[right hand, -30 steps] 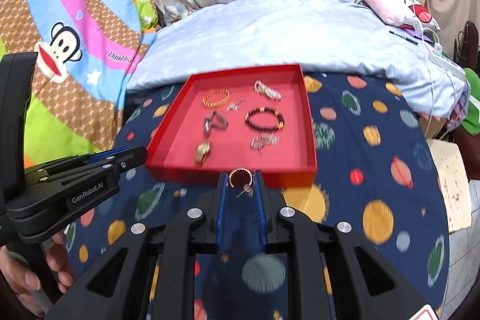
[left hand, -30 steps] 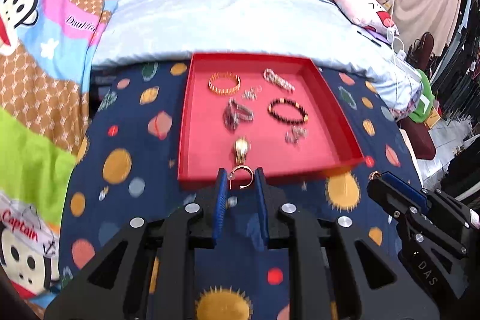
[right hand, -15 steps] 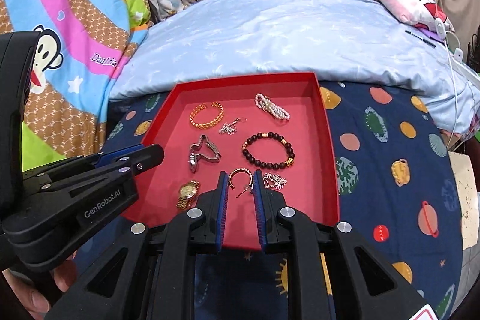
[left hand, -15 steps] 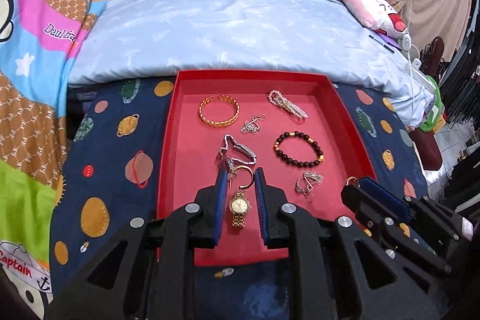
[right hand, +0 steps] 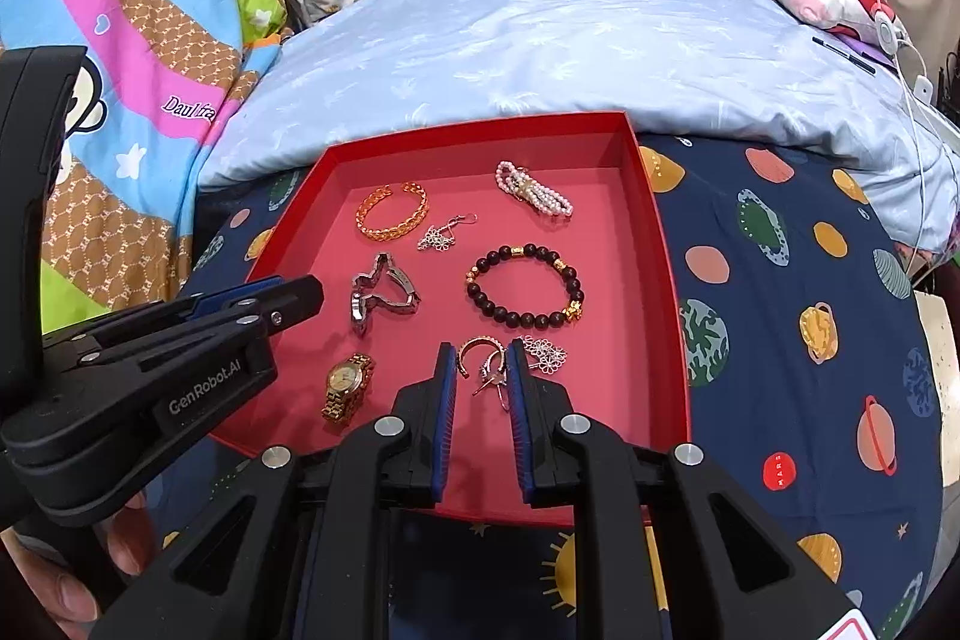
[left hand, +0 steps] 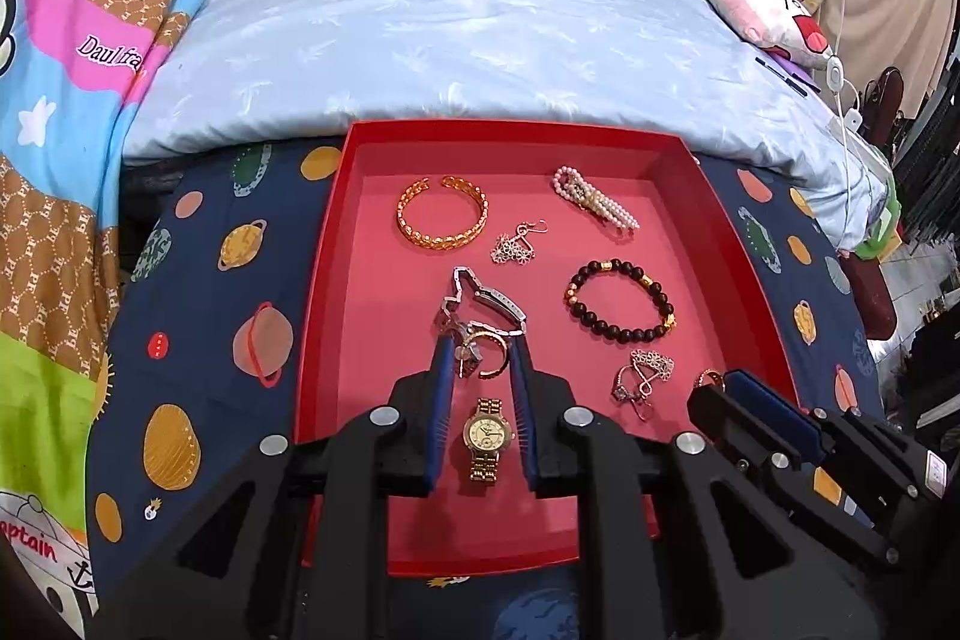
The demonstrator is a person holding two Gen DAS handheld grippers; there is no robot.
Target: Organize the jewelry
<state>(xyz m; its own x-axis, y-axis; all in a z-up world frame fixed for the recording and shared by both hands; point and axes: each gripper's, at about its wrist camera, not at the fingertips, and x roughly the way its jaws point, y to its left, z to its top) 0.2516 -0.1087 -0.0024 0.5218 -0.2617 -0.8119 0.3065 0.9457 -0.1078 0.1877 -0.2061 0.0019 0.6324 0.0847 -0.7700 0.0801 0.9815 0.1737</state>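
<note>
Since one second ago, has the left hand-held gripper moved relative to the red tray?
Yes. The left hand-held gripper moved forward over the red tray; its tips were at the near rim, now past the gold watch.

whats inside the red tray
Inside the shallow red cardboard tray: gold chain bangle, pearl hair clip, dark bead bracelet, gold wristwatch; the tools cover some of the floor.

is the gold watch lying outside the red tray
No, the gold watch lies inside the red tray, near its front left corner in the right wrist view.
</note>
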